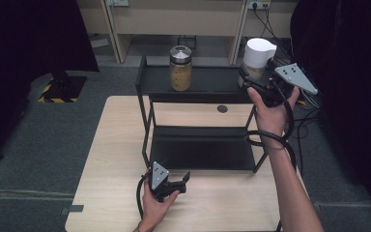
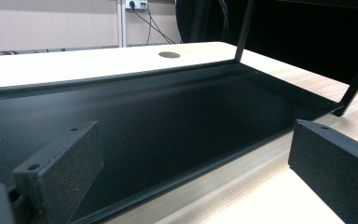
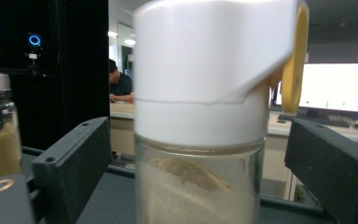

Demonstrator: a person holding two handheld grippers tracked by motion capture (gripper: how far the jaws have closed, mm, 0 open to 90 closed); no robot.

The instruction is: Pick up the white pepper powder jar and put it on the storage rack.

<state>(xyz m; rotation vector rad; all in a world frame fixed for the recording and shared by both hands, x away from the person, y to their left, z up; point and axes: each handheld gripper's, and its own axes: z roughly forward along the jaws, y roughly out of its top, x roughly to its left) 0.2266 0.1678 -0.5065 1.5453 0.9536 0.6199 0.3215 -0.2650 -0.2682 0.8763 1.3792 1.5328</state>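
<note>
A black two-tier rack (image 1: 212,86) stands on the wooden table (image 1: 121,145). At the right end of its top shelf is a clear jar with a white lid (image 1: 258,53), holding pale powder. My right gripper (image 1: 251,77) reaches around this jar (image 3: 200,93); its jaws stand open, with a small gap on each side of the glass. A second jar, with a metal lid (image 1: 180,68) and yellowish powder, stands mid-shelf. My left gripper (image 1: 182,181) rests open near the table's front, facing the bare lower shelf (image 2: 168,107).
The table has a round cable hole (image 1: 222,108) behind the rack. Thin rack posts (image 1: 147,121) rise at the corners. Cables (image 1: 309,104) hang off the table's right side. Beyond the rack are desks, a lit monitor (image 3: 335,86) and a seated person (image 3: 119,84).
</note>
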